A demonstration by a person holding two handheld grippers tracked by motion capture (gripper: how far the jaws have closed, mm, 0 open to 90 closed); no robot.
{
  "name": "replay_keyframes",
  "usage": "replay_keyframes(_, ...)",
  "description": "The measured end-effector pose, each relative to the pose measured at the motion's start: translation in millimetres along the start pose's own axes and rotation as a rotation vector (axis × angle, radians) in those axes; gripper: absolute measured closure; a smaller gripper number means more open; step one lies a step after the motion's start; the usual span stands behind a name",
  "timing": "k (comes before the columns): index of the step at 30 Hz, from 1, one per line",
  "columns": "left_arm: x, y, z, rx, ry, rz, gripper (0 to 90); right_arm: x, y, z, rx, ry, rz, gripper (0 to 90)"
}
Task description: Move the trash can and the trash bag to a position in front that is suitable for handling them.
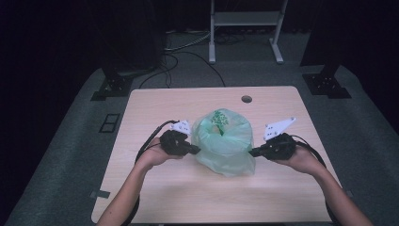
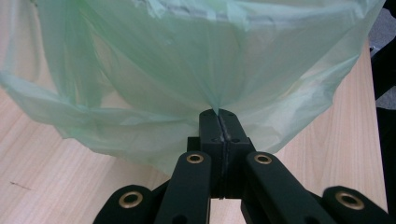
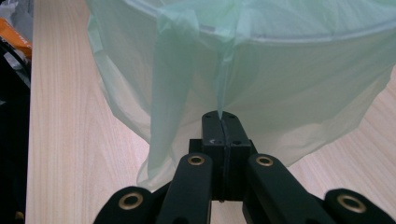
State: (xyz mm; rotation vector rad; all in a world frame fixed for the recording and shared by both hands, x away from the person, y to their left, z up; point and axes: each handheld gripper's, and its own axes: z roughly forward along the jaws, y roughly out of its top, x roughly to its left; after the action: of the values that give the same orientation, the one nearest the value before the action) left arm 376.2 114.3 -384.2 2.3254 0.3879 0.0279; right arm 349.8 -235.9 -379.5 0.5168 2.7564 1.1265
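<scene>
Both the left gripper and right gripper pinch the green bag, its contents veiled.

We see a light wooden table standing on grey floor. A pale green plastic bag sits directly on its top, near the middle. Beyond the bag, toward the far edge, the table has a small round hole. Around the bag the wood lies bare.
</scene>
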Motion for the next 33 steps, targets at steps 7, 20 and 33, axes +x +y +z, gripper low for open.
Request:
replay_keyframes(7,-2.4,-4.1,3.4,0.015,-0.008,0.002,89.8,-3.2,-3.3,0.3,0.017,-0.010,0.007,90.0)
replay_keyframes(20,-1.8,-9.6,-1.6,0.034,0.012,-0.028,58.8,-7.6,-2.2,-20.3,-0.019,0.014,0.052,68.0)
replay_keyframes(33,-1.9,-6.1,-18.2,0.016,0.042,-0.038,41.8,3.7,72.0,-31.3,-0.051,-0.029,-0.034,78.3)
